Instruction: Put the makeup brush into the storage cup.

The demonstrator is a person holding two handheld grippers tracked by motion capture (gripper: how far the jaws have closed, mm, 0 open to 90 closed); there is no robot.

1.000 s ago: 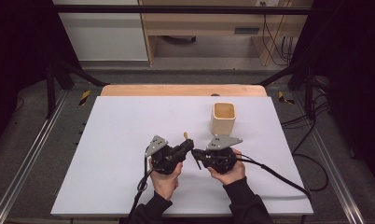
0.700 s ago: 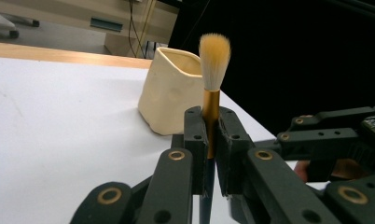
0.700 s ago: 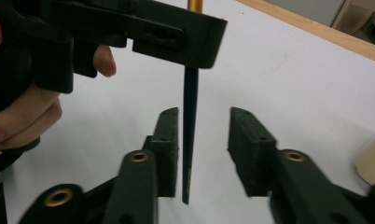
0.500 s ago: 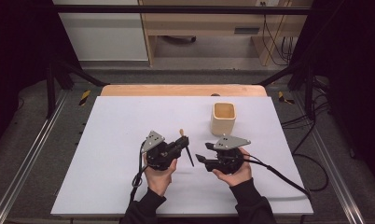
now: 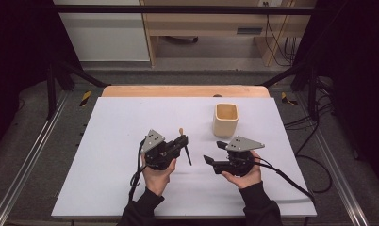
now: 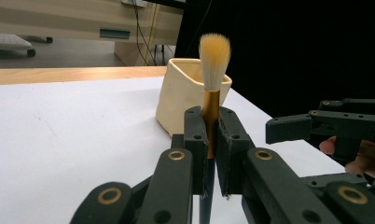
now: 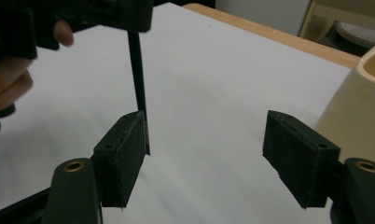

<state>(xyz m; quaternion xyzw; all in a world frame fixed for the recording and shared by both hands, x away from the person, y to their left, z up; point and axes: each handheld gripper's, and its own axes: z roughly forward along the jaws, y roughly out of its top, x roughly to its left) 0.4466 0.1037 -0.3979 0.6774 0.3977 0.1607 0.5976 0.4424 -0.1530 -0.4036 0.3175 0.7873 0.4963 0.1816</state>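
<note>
- High view is showing the left gripper (image 5: 182,141) clenching a brush (image 5: 184,145), tuft up, over the white table (image 5: 107,141).
- Its dark handle is hanging just beside the right gripper (image 7: 206,149), whose jaws have just been opening, nothing between them.
- A cream cup (image 5: 225,118) is standing near.

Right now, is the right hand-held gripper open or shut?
Open. The right hand-held gripper has just been opening; its pads stand wide apart with only white table between them. The brush is clamped in the left hand-held gripper.
</note>
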